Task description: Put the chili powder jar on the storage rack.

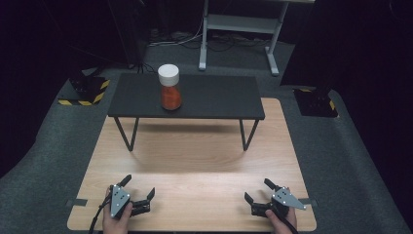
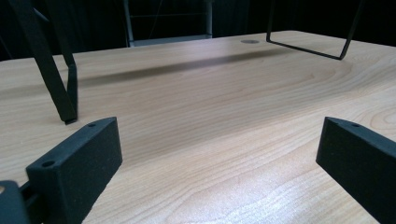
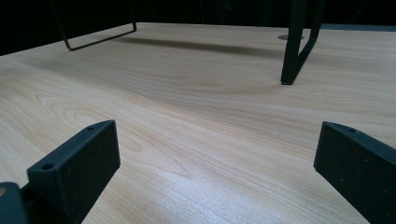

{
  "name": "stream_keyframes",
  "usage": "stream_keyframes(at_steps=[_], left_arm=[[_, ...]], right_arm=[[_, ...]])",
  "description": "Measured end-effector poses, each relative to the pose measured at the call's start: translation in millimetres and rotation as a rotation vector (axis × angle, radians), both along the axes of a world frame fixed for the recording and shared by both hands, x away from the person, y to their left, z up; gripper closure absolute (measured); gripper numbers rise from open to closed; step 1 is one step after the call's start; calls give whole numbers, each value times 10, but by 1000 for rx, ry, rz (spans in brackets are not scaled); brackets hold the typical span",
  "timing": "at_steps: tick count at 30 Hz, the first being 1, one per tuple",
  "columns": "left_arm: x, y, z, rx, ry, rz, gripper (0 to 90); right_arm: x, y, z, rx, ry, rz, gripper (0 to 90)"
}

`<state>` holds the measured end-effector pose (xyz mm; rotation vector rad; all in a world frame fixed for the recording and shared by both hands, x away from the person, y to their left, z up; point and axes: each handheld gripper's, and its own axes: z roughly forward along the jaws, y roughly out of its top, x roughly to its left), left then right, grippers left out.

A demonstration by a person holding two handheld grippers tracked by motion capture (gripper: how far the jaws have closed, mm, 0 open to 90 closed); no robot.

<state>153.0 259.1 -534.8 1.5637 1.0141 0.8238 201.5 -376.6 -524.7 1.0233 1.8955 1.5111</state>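
Wooden table (image 1: pixel 195 161), black raised shelf (image 1: pixel 195 97) bearing white-capped orange jar (image 1: pixel 170 88), left tongs (image 1: pixel 139 187) wide, right tongs (image 1: pixel 258 190) wide

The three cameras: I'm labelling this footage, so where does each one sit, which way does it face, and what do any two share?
High view: above the person's side, looking forward and down on the wooden table, the black riser shelf and the jar; both hands show, with left gripper and right gripper.
Left gripper view: low over the tabletop, looking along its open jaws toward a shelf leg.
Right gripper view: equally low, open jaws, facing another shelf leg.
Shared: both gripper views show the wood grain and the shelf's wire legs.
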Motion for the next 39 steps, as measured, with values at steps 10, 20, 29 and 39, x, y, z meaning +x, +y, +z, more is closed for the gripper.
stream_keyframes(at_steps=[10,20,29,39], left_arm=[[49,-16,62,40,34,-27,7],[87,-68,146,74,80,-20,7],[96,-91,180,90,97,-16,7],[94,-90,178,96,93,-24,8]], right_arm=[[-25,31,2,-5,-1,-25,0],[-30,34,-2,-4,-4,-28,0],[-20,10,-8,-2,-8,-10,0],[-16,17,2,-13,-8,-3,0]])
